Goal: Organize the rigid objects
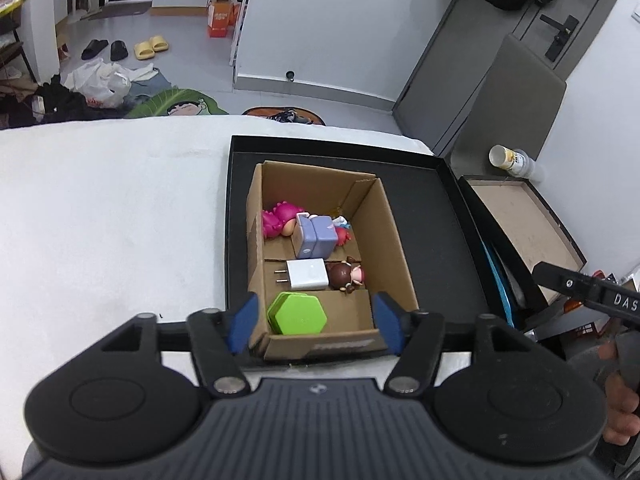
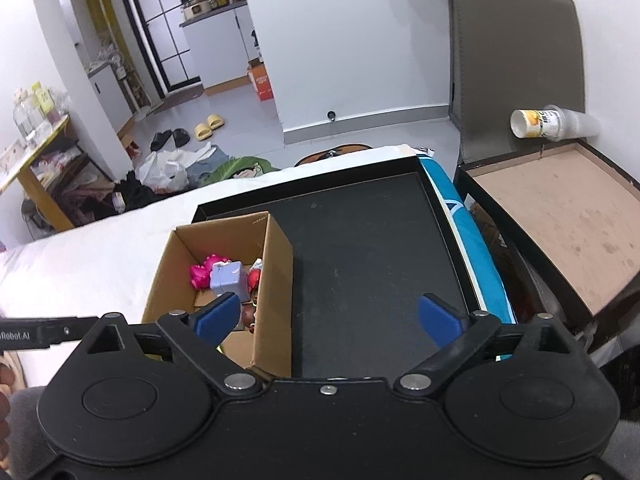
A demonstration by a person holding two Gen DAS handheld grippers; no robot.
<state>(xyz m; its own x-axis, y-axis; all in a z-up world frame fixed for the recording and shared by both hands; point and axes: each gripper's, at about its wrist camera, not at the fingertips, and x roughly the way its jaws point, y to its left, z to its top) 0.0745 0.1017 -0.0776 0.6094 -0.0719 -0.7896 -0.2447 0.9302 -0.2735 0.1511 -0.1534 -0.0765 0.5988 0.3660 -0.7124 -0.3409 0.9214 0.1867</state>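
Left gripper (image 1: 314,322) stood spread and empty above the near end of the cardboard box (image 1: 394,236), with the green hexagonal case (image 1: 298,314) lying flat below its pads. Withdrawal should probably go straight up, clear of the box walls. Beyond it, the white charger (image 1: 308,275) lay with its prongs toward the box's left wall (long axis across the box).

Right gripper (image 2: 328,320) hung wide apart, holding nothing, over the black tray (image 2: 400,240); the box occupied the tray's left side.

White-covered table (image 1: 100,208), shallow black tray (image 1: 432,216) lying on it, cardboard box (image 1: 394,240) inside the tray
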